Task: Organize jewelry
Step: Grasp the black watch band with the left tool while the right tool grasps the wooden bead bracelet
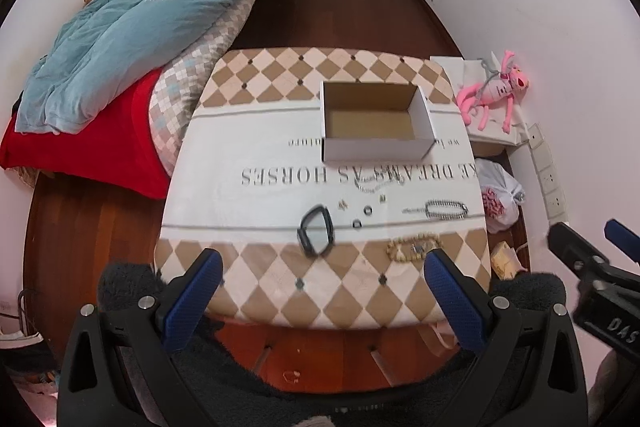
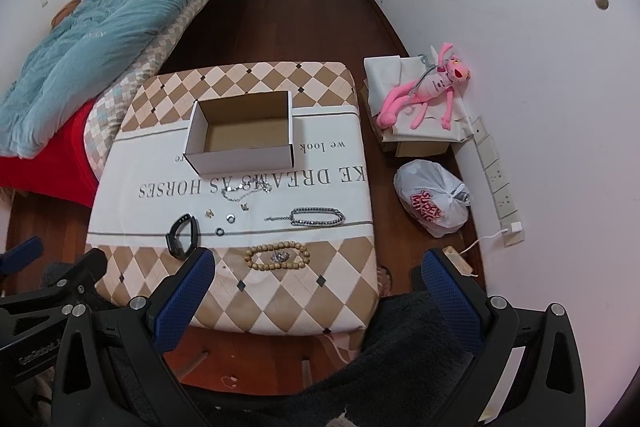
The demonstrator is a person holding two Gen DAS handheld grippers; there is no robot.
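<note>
Here, surface: we hold both tools above a low table (image 2: 120, 163) under a cloth with tan diamonds and upside-down print.
Box: an open, empty cardboard box (image 2: 240, 137) sits toward the table's far side.
Jewelry: all of it lies on the cloth nearer us than the box. A thin silver chain (image 2: 244, 187) lies just in front of the box, a dark chain bracelet (image 2: 316, 217) further right, a black band (image 2: 183, 235) to the left, two small rings (image 2: 230, 217) and tiny studs between them, and a wooden bead bracelet (image 2: 277, 256) nearest us with a small silver piece inside its loop.
Left gripper (image 1: 322, 263): we have its blue fingers spread wide, holding nothing, above the table's near edge.
Right gripper (image 2: 318, 267): likewise spread wide and empty, straddling the table's near right corner.
Room: dark wood floor, white walls, a bed with a blue quilt (image 2: 100, 47) and red sheet to the left.
Right view only: a white door, a knotted plastic bag (image 2: 434, 201), a wall outlet strip with a plugged charger, and the whole pink plush toy (image 2: 420, 91) on stacked boxes.
Left view only: the right tool's black body at the frame's right edge.
</note>
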